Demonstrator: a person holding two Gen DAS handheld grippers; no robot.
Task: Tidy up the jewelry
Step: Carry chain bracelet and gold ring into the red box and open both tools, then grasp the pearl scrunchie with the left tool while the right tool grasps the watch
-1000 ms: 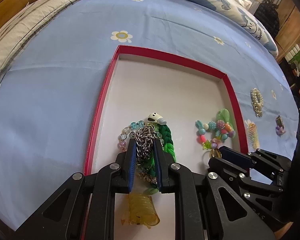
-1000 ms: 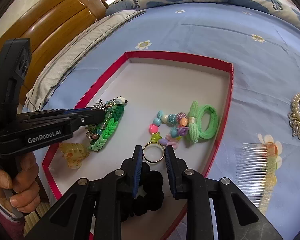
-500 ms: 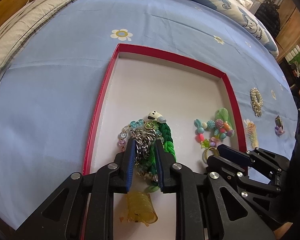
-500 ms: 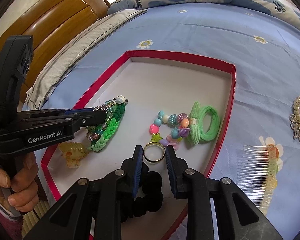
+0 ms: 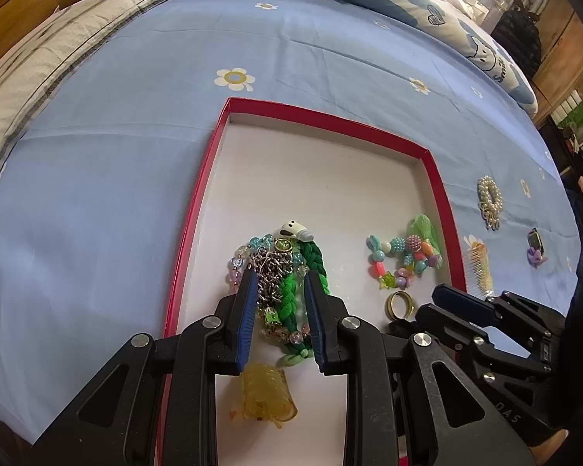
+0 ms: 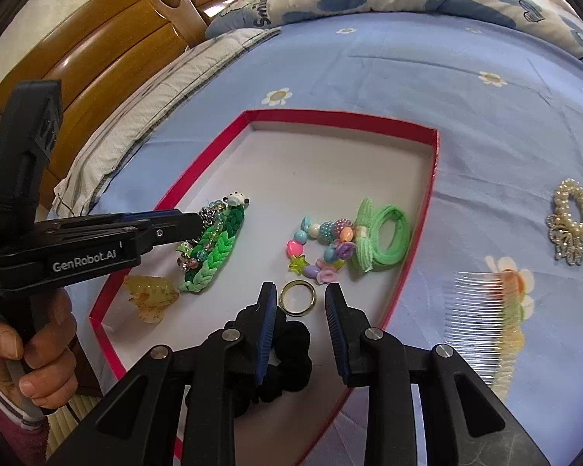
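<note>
A red-rimmed white tray lies on the blue bedsheet. My left gripper points down over a pile at the tray's left. Its jaws stand apart, with a silver chain and a green braided bracelet lying loose between them. My right gripper hovers at the tray's near edge. Its jaws are opening around a gold ring, which lies flat, touching neither pad. Under the right gripper sits a black scrunchie.
Also in the tray are a colourful bead bracelet, green hair ties and a yellow claw clip. On the sheet to its right lie a clear comb, a pearl hair tie and a purple clip. Pillows line the far side.
The left jaws have spread apart and let go of the silver chain, which now rests on the pile. The right jaws have widened a little around the ring. Neither hand has shifted noticeably.
</note>
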